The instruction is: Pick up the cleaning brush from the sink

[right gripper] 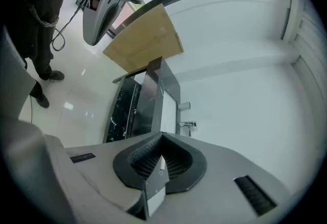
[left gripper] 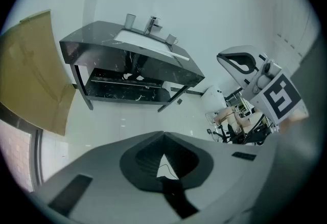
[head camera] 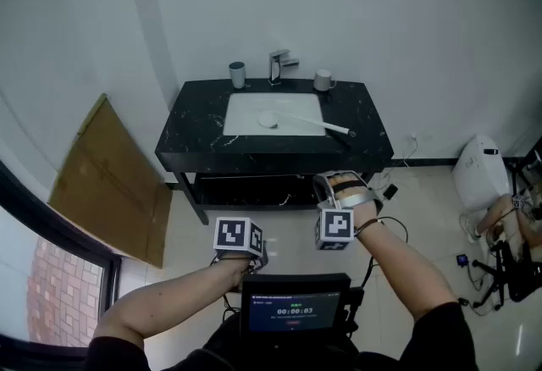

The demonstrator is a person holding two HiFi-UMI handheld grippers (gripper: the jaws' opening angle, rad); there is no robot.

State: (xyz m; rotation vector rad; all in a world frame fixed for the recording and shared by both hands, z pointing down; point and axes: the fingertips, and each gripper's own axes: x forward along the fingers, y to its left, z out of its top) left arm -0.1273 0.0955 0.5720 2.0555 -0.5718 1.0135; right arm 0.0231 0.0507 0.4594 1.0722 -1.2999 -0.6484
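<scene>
Both your forearms reach forward from the bottom of the head view, with the grippers held low over the pale glossy floor [head camera: 415, 217] and well short of the table [head camera: 195, 128]. Your left gripper [left gripper: 163, 137] tips steeply downward; its grey jaws meet at the tips, with nothing between the ribbed dark pads. Your right gripper [right gripper: 161, 137] points less steeply down and is rolled onto its side, so in its own view the table stands on edge. Its jaws are also pressed together and empty. Each gripper carries a white cube with black square markers. The cleaning brush [head camera: 303, 121] lies in the sink [head camera: 241, 111]: its round white head rests in the basin, and its long thin white handle slants right, so that its dark end sits on the table top beside the rim. The table has a black, white-veined stone top on dark legs, with a lower shelf [head camera: 254, 190] of the same stone. The sink is a white rectangle set into it. Along the back edge stand a grey cup [head camera: 237, 74], a chrome tap [head camera: 278, 66] and a pale mug [head camera: 323, 80]. A flat brown cardboard sheet [head camera: 110, 183] leans against the wall to the table's left.
</scene>
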